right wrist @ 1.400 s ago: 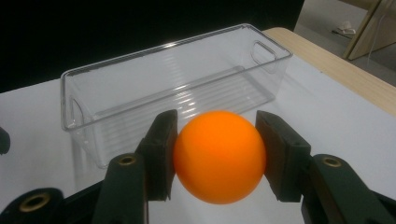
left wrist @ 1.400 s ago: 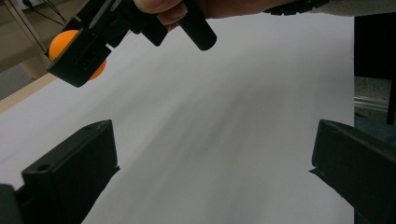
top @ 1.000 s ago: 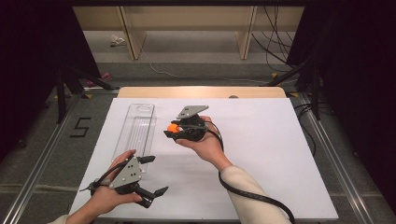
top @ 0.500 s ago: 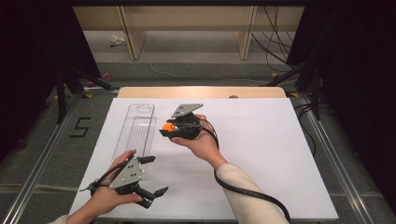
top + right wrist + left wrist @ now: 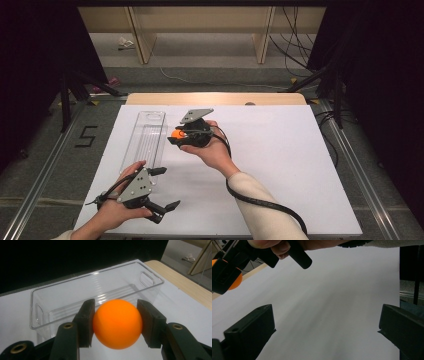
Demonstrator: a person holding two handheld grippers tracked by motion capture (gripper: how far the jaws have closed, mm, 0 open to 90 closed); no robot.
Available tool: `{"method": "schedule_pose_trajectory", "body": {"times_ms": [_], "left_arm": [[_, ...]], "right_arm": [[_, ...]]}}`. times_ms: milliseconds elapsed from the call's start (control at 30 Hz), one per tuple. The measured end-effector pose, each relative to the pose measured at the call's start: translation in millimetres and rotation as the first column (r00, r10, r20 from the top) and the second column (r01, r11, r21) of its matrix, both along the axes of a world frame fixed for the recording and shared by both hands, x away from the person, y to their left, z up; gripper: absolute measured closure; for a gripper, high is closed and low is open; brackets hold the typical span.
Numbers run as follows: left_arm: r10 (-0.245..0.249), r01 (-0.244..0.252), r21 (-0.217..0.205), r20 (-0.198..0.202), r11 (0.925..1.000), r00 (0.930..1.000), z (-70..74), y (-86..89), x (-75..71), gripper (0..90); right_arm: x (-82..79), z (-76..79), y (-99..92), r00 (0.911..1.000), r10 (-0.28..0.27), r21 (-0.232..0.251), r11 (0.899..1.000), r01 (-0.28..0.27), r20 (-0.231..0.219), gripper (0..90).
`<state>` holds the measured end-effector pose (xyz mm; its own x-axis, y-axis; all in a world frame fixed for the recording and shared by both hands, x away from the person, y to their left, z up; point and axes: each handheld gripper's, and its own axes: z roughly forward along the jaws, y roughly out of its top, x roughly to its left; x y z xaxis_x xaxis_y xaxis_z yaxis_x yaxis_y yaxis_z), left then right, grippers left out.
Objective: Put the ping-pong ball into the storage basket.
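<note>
Here, the right gripper [image 5: 176,136] clamps a smooth orange ball [image 5: 117,323] between its black jaws, just beside the clear ribbed plastic bin [image 5: 145,137] toward the desk's [image 5: 280,150] far left. Near the front-left corner, the left gripper [image 5: 165,189] rests, jaws spread wide.

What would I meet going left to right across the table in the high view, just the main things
Left hand-held gripper with jaws open → clear plastic bin → orange ball → right hand-held gripper shut on that ball → bare white table top.
</note>
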<state>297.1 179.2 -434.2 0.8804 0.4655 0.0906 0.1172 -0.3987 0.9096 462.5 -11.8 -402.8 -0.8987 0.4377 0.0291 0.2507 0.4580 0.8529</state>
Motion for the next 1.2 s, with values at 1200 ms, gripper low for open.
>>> {"method": "schedule_pose_trajectory", "body": {"times_ms": [1200], "left_arm": [[-0.012,0.012,0.005,0.000,0.9999,0.9999,0.2,-0.4,-1.1,0.0]], "right_arm": [[11.6,5.5,27.7,0.9996,0.029,-0.019,0.999,-0.029,-0.004,51.5]]}}
